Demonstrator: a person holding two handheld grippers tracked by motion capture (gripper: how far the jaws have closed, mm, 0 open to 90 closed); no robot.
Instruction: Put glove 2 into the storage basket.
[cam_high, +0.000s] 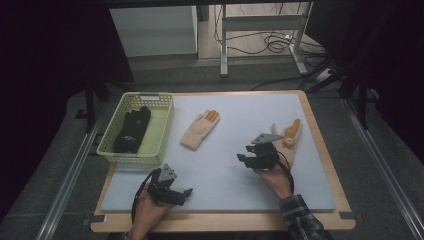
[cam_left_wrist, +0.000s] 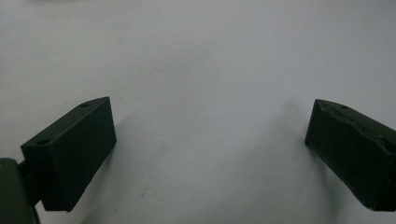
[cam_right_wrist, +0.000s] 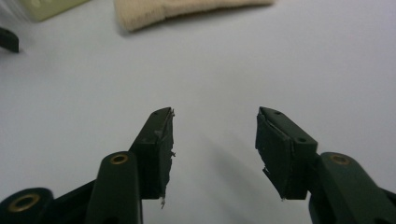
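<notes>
On the counter's left edge sits the yellow basket, and a black glove already lies inside it, so I'd call that part done. Two beige gloves are left on the grey mat: one beige glove lies just right of the basket toward the far edge, fingers pointing away from you; the second beige glove lies near the right edge, partly hidden behind your right hand-held gripper. That gripper sits just beside the second glove, jaws half spread with nothing between them, bare mat under them in the right gripper view, and the first glove's cuff ahead at the top of that view. So no glove is held. Your left hand-held gripper rests near the near-left corner, jaws spread wide over bare mat, also empty. My read: roughly a third through if everything goes into the basket. Remaining: grab each beige glove and drop it in. Nearest candidate for the right gripper is the glove at the right edge.
</notes>
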